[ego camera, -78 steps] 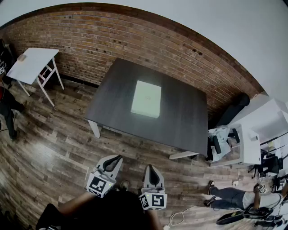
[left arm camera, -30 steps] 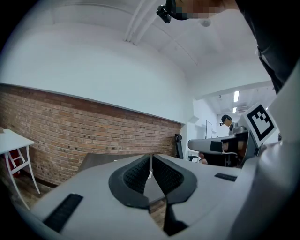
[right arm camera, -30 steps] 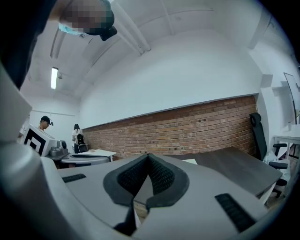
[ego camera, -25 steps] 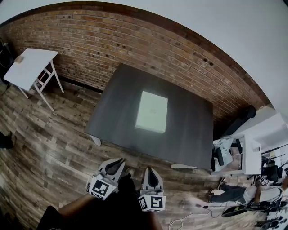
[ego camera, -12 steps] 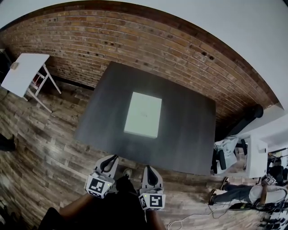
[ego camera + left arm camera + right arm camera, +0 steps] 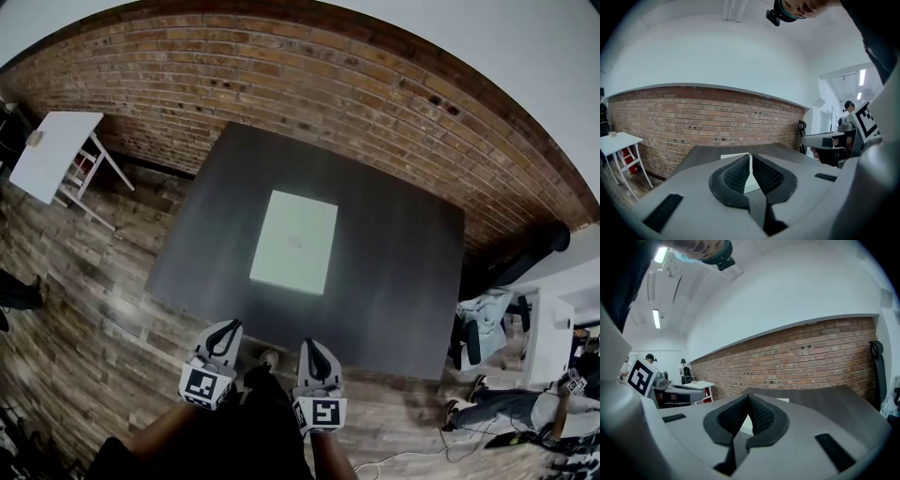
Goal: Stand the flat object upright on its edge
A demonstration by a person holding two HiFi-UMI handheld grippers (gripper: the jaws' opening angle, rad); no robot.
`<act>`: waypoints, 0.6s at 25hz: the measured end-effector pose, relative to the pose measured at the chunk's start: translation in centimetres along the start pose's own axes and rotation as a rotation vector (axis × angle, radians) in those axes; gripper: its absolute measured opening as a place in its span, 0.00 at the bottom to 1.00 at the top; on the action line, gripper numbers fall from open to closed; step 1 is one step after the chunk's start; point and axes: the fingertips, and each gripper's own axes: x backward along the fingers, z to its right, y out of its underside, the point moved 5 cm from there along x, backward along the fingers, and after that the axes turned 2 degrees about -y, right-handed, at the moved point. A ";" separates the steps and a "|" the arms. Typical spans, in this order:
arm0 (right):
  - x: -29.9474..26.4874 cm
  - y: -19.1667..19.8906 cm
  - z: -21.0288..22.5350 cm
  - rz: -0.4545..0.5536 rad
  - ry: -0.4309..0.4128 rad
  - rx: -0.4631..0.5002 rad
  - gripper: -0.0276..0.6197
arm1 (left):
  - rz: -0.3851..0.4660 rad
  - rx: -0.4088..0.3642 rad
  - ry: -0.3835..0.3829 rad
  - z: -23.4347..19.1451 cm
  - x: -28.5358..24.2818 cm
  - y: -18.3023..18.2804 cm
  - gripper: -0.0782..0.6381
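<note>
A flat white rectangular board (image 6: 294,241) lies face down-flat on the middle of the dark grey table (image 6: 394,281). My left gripper (image 6: 225,330) and my right gripper (image 6: 312,346) hang side by side over the floor, short of the table's near edge and well away from the board. Both are shut with nothing in them. In the left gripper view the jaw tips (image 6: 750,155) meet, with a strip of the board (image 6: 732,157) behind them. The right gripper view shows the tips (image 6: 748,396) closed too, the board (image 6: 783,400) beyond.
A brick wall (image 6: 281,75) runs behind the table. A small white folding table (image 6: 52,150) stands at the left on the wood floor (image 6: 84,328). At the right are a white desk (image 6: 553,328), a chair (image 6: 483,328) and a person seated on the floor (image 6: 511,408).
The view has come closer to the table, which now fills more of the picture. Both grippers keep their place in front of me and stay shut. The board has not moved.
</note>
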 end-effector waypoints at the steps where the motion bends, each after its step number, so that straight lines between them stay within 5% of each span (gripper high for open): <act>1: -0.3 0.2 0.4 -0.004 0.000 -0.002 0.08 | -0.009 -0.004 -0.003 -0.1 -0.4 0.2 0.17; 10: -3.8 2.1 1.9 -0.022 0.019 0.011 0.08 | 0.032 0.004 0.042 -2.1 -4.0 0.2 0.17; 15: -5.8 3.0 2.3 -0.033 0.048 0.028 0.08 | -0.017 -0.030 0.097 -3.2 -5.7 1.6 0.17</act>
